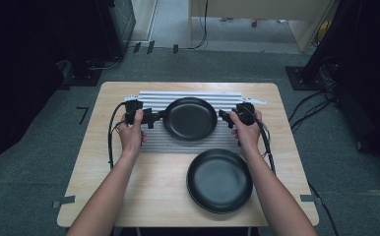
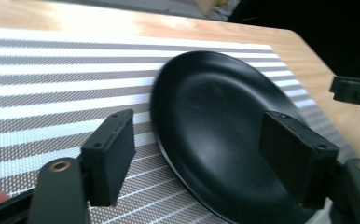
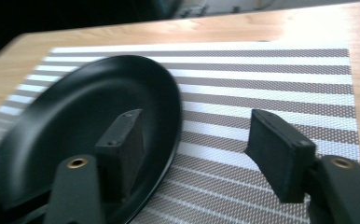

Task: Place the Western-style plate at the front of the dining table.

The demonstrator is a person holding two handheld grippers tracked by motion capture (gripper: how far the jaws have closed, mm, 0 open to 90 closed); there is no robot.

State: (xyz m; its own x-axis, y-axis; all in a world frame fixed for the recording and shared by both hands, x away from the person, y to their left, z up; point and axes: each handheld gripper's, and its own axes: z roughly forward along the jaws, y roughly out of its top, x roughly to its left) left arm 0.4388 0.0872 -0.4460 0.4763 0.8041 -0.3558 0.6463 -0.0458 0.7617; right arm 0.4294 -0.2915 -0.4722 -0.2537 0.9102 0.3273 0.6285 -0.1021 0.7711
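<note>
Resting on the striped placemat (image 1: 188, 142) toward the desk's (image 1: 104, 177) far edge, the far black plate (image 1: 190, 118) is round, so no long axis shows; it lies open side up. A second black plate (image 1: 219, 180) sits on bare wood near the desk's near right corner, just off the mat. The left gripper (image 1: 154, 118) stands wide open, its jaws straddling the far plate's left rim without visibly pressing it. The right gripper (image 1: 224, 116) is likewise spread wide across the opposite rim, one jaw over the plate's bowl, one over the mat.
</note>
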